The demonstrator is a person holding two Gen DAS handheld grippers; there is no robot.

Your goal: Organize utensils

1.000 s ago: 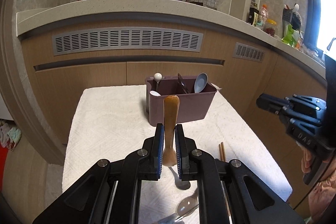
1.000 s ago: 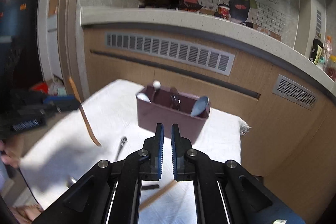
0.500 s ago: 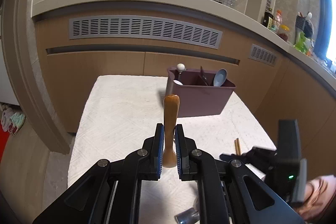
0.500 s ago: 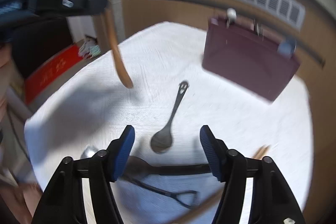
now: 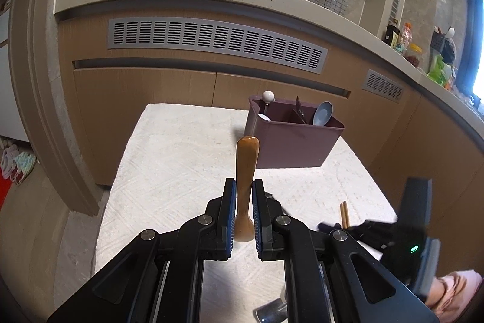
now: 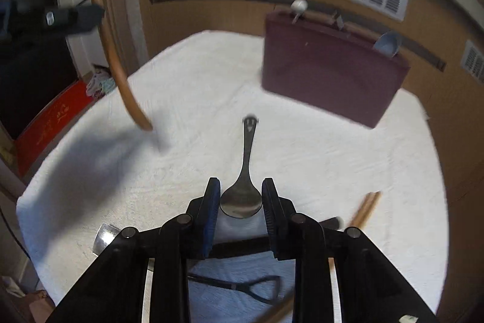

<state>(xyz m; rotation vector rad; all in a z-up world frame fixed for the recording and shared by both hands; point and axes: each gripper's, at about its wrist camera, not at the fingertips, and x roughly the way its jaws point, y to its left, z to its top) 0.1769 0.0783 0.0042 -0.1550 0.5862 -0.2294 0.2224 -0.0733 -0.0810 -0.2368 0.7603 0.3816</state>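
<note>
Utensil caddy (image 5: 290, 141): maroon; holds a blue spoon (image 5: 322, 113), white-knobbed utensil (image 5: 268, 97), perhaps a dark one.
Left gripper (image 5: 242, 214): fingers pinch wooden spoon (image 5: 246, 168) before the caddy.
Right gripper (image 6: 241, 209): fingers closing, flank steel spoon (image 6: 243, 189).

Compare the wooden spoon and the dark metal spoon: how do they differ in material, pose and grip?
The wooden spoon is light brown; the dark metal spoon is dark and shiny. The wooden spoon is held off the white cloth by the shut left gripper; the metal spoon lies flat on it. The right gripper has just been closing around the metal spoon's bowl. Both are single long-handled utensils.
</note>
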